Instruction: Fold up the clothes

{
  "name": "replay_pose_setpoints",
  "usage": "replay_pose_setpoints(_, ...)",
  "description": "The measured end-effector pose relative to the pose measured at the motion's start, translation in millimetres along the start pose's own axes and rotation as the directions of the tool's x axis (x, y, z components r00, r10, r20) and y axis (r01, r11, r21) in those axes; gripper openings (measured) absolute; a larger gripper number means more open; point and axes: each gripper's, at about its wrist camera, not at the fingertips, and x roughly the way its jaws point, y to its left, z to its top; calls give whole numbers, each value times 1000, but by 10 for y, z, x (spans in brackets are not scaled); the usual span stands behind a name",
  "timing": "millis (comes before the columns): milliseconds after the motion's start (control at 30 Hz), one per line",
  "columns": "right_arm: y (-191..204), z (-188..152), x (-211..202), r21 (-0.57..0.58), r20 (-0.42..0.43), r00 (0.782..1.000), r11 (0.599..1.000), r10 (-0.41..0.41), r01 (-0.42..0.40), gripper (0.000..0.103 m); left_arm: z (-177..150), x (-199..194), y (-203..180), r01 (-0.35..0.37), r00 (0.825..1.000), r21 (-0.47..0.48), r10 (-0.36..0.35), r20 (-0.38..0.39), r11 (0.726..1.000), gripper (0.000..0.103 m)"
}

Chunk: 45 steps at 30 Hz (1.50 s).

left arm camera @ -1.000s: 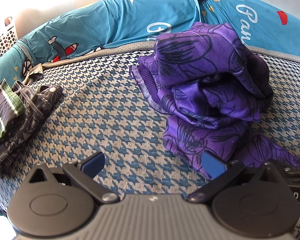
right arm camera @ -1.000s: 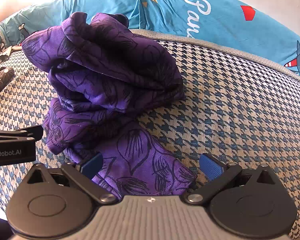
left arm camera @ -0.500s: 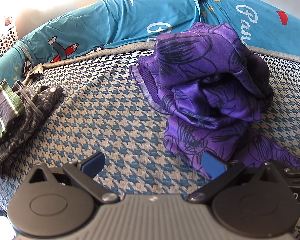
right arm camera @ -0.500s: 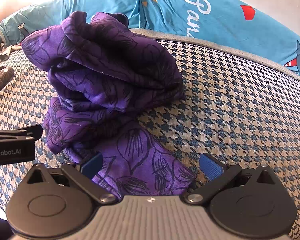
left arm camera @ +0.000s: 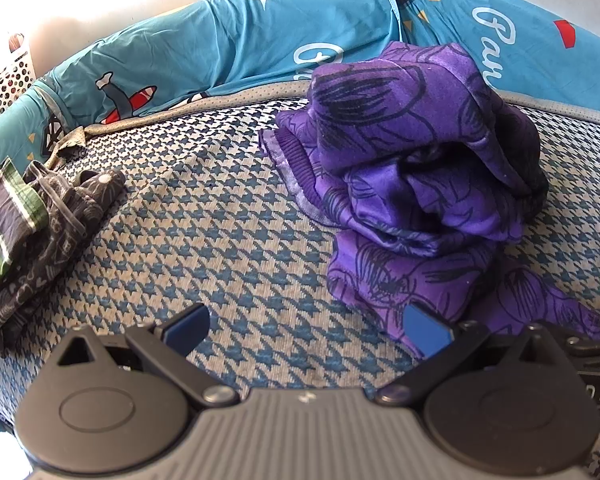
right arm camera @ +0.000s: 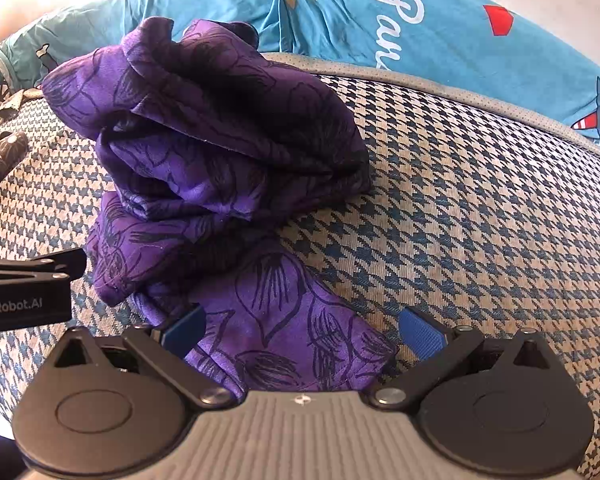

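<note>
A purple garment with black flower outlines (left arm camera: 412, 168) lies in a crumpled heap on the houndstooth surface (left arm camera: 220, 232), right of centre in the left wrist view. The same purple garment (right arm camera: 220, 152) fills the left half of the right wrist view, one flap stretching toward the camera. My left gripper (left arm camera: 306, 330) is open above bare houndstooth cloth, its right pad at the garment's near edge. My right gripper (right arm camera: 302, 330) is open, the near flap lying under and between its blue pads. The left gripper's body (right arm camera: 24, 292) shows at the left edge of the right wrist view.
Dark patterned clothes with a green-striped piece (left arm camera: 32, 224) lie folded at the far left. A teal printed sheet (left arm camera: 240, 48) runs along the back. A white perforated basket (left arm camera: 4, 84) stands at the upper left. Bare houndstooth cloth (right arm camera: 480, 220) spreads to the right.
</note>
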Motion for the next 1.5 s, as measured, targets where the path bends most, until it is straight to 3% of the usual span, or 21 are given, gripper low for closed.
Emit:
replay_pose_setpoints(567, 11, 4, 30, 0, -4, 1000, 1000, 7, -7, 103, -8, 9, 14, 7, 1000, -8, -7, 2, 1000, 103)
replay_pose_setpoints(1100, -23, 0, 182, 5, -28, 997, 998, 68, -68, 103, 126, 51, 146, 46, 997, -68, -42, 65, 997, 103)
replay_pose_setpoints(1267, -139, 100, 92, 33, 57, 991, 992, 118, -120, 98, 200, 46, 223, 47, 994, -90, -37, 102, 995, 103)
replay_pose_setpoints(1400, -203, 233, -39, 55, 160, 971, 981, 178, -188, 97, 258, 121, 283, 15, 996, -108, -5, 92, 994, 103)
replay_pose_setpoints(1500, -150, 354, -69, 54, 190, 957, 971, 219, -233, 90, 291, 174, 338, 12, 996, -129, -1, 86, 992, 103)
